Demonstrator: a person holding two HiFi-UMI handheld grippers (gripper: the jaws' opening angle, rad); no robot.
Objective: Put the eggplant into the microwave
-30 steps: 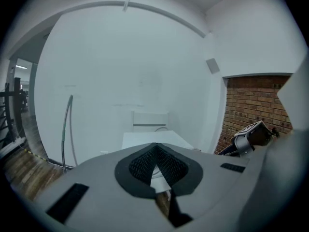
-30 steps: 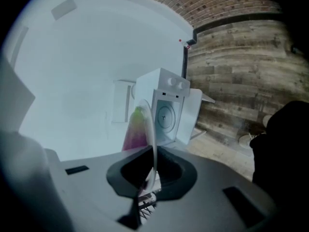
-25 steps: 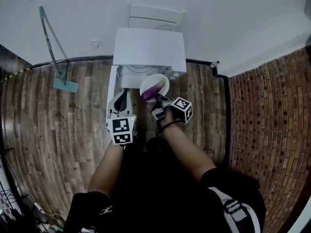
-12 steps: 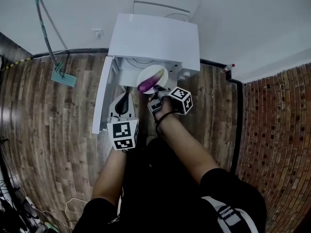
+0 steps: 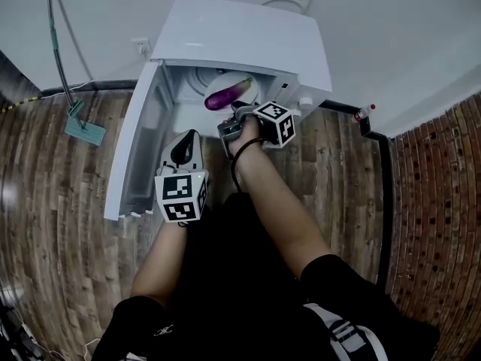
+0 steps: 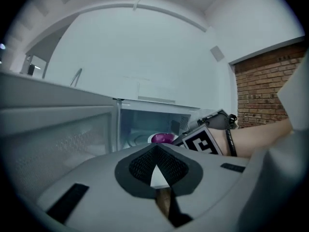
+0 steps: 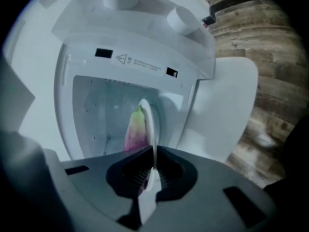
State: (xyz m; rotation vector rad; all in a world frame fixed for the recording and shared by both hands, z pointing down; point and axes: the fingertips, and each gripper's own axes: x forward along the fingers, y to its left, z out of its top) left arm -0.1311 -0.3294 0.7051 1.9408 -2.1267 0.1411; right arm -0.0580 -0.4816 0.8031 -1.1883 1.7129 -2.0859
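Note:
A purple eggplant (image 5: 229,93) lies on a white plate (image 5: 219,85). My right gripper (image 5: 239,111) is shut on the plate's near rim and holds it at the mouth of the white microwave (image 5: 240,40), which stands on the floor with its door (image 5: 139,141) swung open to the left. In the right gripper view the plate (image 7: 146,120) shows edge-on between the jaws of the right gripper (image 7: 153,151), with the eggplant (image 7: 135,129) beside it against the cavity. My left gripper (image 5: 189,138) hangs lower left, shut and empty, in front of the open door.
A mop (image 5: 64,74) leans on the white wall at the left, its head on the wooden floor. A small bottle (image 5: 364,113) stands by the wall's base at the right. A brick wall (image 5: 436,201) closes off the right side.
Both grippers have come down toward the microwave. The plate with the eggplant has moved from in front of the microwave to its open mouth. The left gripper stays shut and empty.

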